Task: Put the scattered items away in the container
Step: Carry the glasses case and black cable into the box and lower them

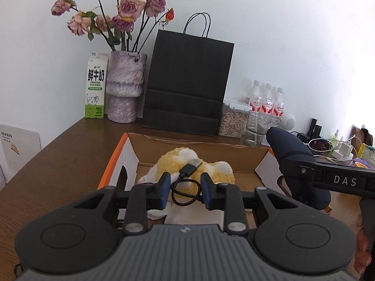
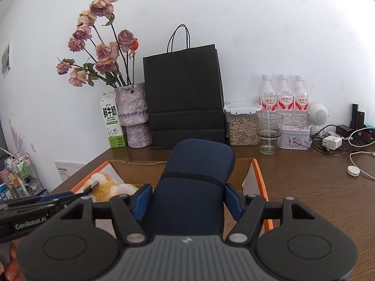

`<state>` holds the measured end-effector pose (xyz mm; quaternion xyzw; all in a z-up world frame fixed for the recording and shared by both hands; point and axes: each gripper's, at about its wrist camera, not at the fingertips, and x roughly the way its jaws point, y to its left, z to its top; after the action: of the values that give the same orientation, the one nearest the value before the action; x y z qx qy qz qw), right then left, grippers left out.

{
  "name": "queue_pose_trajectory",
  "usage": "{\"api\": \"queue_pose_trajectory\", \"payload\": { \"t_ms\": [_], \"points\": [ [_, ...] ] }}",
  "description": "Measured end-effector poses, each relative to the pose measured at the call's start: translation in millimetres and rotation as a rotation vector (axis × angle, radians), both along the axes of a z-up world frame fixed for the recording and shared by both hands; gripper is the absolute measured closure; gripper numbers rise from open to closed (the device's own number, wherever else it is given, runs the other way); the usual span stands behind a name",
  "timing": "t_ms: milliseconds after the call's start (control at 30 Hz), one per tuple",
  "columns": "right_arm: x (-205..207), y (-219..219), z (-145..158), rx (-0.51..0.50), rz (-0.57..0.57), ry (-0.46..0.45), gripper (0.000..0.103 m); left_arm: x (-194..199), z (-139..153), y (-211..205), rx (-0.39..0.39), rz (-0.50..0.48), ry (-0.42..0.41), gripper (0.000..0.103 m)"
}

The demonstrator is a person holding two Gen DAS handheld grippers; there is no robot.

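A brown wood-grain table [image 1: 58,154] runs up to a plain white wall [image 1: 269,35]. Along the wall stand a milk carton [image 1: 95,85], a mottled purple vase [image 1: 125,85] of faded pink roses [image 1: 127,7], a black paper bag [image 1: 188,84], a clear tub of seeds [image 1: 233,120], an empty glass [image 1: 255,128] and three water bottles [image 1: 267,99]; further right lie a white speaker [image 2: 318,114], a flowered tin [image 2: 294,137] and a tangle of chargers and cables [image 2: 337,138]. In the middle of the table sits the open cardboard box [image 1: 199,151] with orange edges, and a yellow-and-white plush toy [image 1: 187,164] lies inside it. The left gripper [image 1: 185,193] hangs over the box, its blue pads narrowed with a short black USB cable [image 1: 185,182] looped between them; whether the pads actually pinch the cable I cannot tell. The right gripper [image 2: 186,200] is clamped on a dark blue padded case [image 2: 194,187], which is held above the right half of the box. At the room's left edge stands a wire rack [image 2: 21,178] of small bottles.
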<state>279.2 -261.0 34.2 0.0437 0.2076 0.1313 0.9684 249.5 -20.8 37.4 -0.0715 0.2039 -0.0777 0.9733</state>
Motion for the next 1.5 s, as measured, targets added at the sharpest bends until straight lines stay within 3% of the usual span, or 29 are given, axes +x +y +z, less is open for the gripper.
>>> {"api": "queue_pose_trajectory", "payload": {
  "t_ms": [33, 67, 267, 533, 567, 633, 667, 700, 733, 767, 867, 1500],
  "points": [
    [8, 1, -2, -0.003, -0.002, 0.004, 0.038, 7, -1, 1, -0.003, 0.003, 0.005, 0.078],
    [16, 1, -5, -0.006, -0.004, 0.011, 0.038, 17, -1, 1, 0.004, 0.014, 0.011, 0.089],
    [45, -1, -32, -0.009, -0.011, 0.072, 0.038, 54, -12, 7, -0.024, 0.032, 0.056, 0.089],
    [43, -3, -41, -0.016, -0.008, 0.099, 0.039, 49, -19, 7, -0.013, 0.028, 0.036, 0.088],
    [42, -3, -41, -0.012, -0.009, 0.100, 0.037, 48, -20, 7, -0.017, 0.035, 0.022, 0.085],
    [38, -3, -41, -0.004, -0.017, 0.087, 0.034, 45, -20, 8, -0.020, 0.060, -0.002, 0.051],
    [34, -3, -40, -0.006, -0.016, 0.068, 0.021, 44, -20, 9, -0.022, 0.077, -0.012, 0.014],
    [30, -3, -38, -0.007, -0.019, 0.046, 0.013, 42, -19, 10, -0.022, 0.092, -0.028, 0.000],
    [26, -2, -36, -0.012, -0.026, 0.017, 0.002, 38, -17, 10, -0.018, 0.108, -0.056, 0.000],
    [21, 0, -34, -0.023, -0.032, -0.012, 0.000, 35, -16, 9, -0.014, 0.109, -0.077, 0.000],
    [16, 5, -32, -0.049, -0.032, -0.033, 0.000, 29, -14, 6, 0.000, 0.114, -0.111, 0.000],
    [8, 7, -33, -0.054, -0.021, -0.020, 0.000, 25, -18, -5, 0.039, 0.077, -0.109, 0.000]
  ]
}}
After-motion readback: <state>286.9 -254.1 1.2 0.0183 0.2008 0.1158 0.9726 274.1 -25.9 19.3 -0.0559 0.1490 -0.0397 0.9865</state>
